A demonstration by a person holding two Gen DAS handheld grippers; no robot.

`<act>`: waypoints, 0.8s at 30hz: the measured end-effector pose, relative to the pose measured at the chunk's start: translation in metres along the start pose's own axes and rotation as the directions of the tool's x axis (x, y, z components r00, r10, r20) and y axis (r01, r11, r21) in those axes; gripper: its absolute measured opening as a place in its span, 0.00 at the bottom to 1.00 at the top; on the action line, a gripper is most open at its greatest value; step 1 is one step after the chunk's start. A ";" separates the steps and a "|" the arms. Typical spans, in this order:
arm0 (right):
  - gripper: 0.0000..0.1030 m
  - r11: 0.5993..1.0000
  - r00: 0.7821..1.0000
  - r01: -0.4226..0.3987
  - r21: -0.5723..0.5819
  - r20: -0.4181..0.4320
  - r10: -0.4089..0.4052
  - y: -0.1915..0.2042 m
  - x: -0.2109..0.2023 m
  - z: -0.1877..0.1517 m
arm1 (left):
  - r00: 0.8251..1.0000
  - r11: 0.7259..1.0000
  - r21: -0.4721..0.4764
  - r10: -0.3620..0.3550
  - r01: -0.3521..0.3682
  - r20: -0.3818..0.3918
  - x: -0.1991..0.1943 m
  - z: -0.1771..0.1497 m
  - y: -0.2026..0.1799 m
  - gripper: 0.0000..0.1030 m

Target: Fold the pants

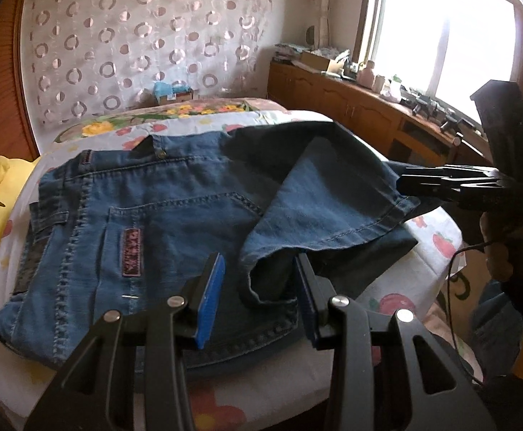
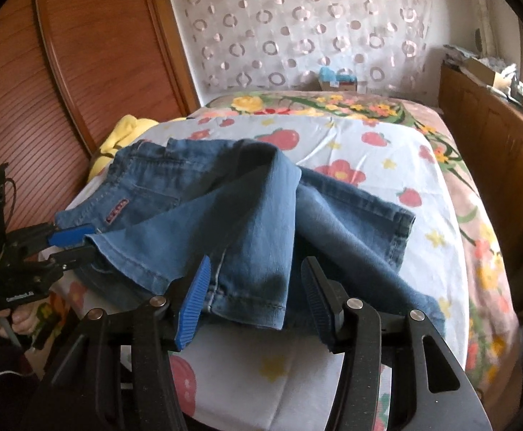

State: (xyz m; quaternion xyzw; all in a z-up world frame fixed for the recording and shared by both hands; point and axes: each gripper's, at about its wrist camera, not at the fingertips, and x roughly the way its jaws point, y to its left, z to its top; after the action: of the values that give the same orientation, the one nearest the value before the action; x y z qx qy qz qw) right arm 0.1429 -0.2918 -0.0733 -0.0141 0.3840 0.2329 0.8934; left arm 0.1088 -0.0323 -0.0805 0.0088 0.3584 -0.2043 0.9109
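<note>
1. Jeans lay partly folded on a floral-sheeted bed.
2. Left claw sat part-open around one leg hem, pads not visibly pressing.
3. Right claw stood open, straddling the other hem.

Open floral bedsheet right of and behind the rumpled blue denim pants: clear passage. Wooden slatted headboard and yellow plush toy block the left; wooden cabinet walls the right.
</note>
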 end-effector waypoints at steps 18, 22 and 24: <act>0.10 0.992 0.990 -0.126 0.026 -0.053 0.127 -0.003 0.016 0.002 | 1.000 0.999 0.034 -0.001 0.000 0.014 0.009 0.009 0.001 0.00; 0.06 0.990 0.990 -0.140 -0.015 -0.011 0.139 0.008 0.005 0.018 | 0.998 0.999 0.037 0.011 -0.013 0.054 -0.010 0.015 0.003 0.00; 0.05 0.988 0.988 -0.150 -0.039 0.016 0.151 0.016 -0.002 0.029 | 0.997 0.999 0.035 0.016 -0.018 0.076 -0.020 0.017 0.006 0.00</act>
State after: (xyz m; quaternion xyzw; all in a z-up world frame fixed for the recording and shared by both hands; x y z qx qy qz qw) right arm 0.1548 -0.2722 -0.0492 0.0005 0.3709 0.3071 0.8764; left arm 0.1091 -0.0222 -0.0555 0.0203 0.3201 -0.2031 0.9251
